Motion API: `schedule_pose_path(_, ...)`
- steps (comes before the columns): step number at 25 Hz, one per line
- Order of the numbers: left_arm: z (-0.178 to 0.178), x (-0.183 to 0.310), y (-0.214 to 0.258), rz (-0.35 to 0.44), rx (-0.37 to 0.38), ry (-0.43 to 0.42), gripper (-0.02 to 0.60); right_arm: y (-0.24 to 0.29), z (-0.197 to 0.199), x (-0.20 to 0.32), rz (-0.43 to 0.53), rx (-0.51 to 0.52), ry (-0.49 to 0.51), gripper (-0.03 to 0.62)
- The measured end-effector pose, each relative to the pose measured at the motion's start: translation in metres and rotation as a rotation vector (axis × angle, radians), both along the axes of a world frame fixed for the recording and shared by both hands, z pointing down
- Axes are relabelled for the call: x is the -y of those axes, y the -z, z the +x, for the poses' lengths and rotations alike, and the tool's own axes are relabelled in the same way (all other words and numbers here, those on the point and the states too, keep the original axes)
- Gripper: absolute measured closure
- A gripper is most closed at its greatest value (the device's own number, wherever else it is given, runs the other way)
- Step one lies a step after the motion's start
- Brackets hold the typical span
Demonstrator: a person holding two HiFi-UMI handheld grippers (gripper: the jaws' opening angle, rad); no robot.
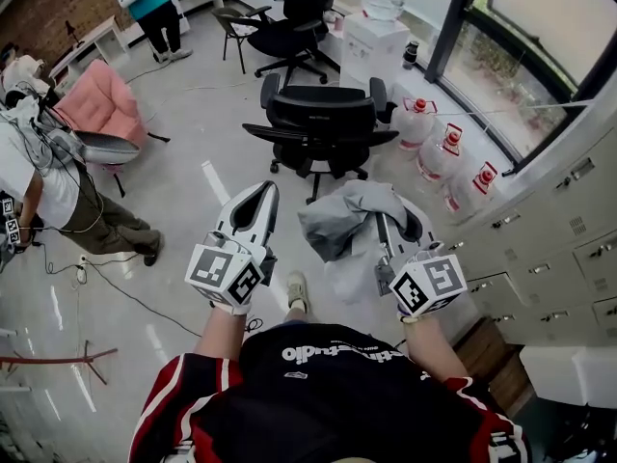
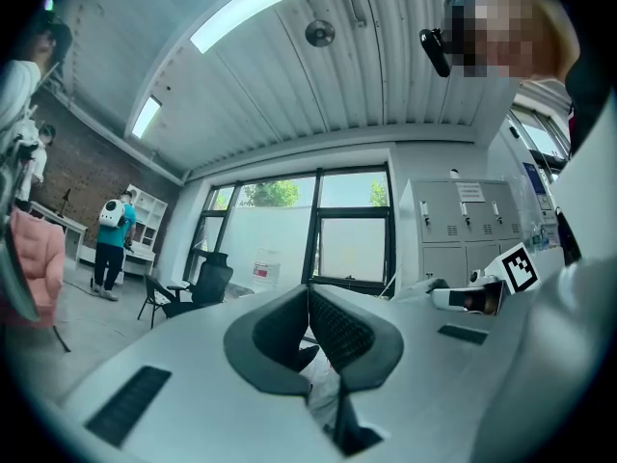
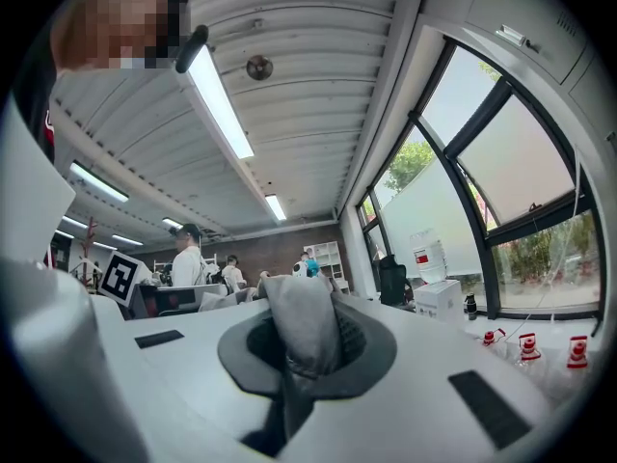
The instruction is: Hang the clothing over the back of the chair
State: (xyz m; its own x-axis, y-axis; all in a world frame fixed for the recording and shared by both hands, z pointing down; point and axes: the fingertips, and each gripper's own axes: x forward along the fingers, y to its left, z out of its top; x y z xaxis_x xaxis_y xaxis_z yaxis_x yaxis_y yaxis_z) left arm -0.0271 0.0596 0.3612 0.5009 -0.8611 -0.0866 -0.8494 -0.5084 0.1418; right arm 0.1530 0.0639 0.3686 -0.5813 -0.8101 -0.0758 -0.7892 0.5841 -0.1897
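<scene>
The grey clothing [image 1: 345, 216] hangs bunched from my right gripper [image 1: 384, 222], which is shut on it. In the right gripper view the cloth [image 3: 301, 328] is pinched between the jaws of the right gripper [image 3: 305, 302] and stands up past the tips. My left gripper [image 1: 262, 193] is held level beside it, to the left, apart from the cloth. In the left gripper view the tips of the left gripper [image 2: 308, 295] meet with nothing between them. A black office chair [image 1: 323, 119] stands on the floor ahead, its back facing me, beyond both grippers.
Several water bottles [image 1: 439, 143] stand by the window, right of the chair. Grey lockers [image 1: 554, 249] line the right side. A pink chair [image 1: 101, 104] and a seated person [image 1: 58, 196] are at the left. A second black chair [image 1: 299, 17] and a water dispenser [image 1: 371, 41] are farther off.
</scene>
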Motion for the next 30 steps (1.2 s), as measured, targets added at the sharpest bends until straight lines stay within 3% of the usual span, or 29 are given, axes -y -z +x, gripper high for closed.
schedule_pose_path(11, -0.031, 0.103, 0.015, 0.002, 0.004, -0.012, 0.557, 0.012, -0.036, 0.100, 0.003, -0.003, 0.008, 0.575)
schedule_pose_path(30, -0.102, 0.216, 0.034, 0.012, -0.026, -0.056, 0.557, 0.039, -0.110, 0.208, 0.003, -0.025, -0.025, 0.576)
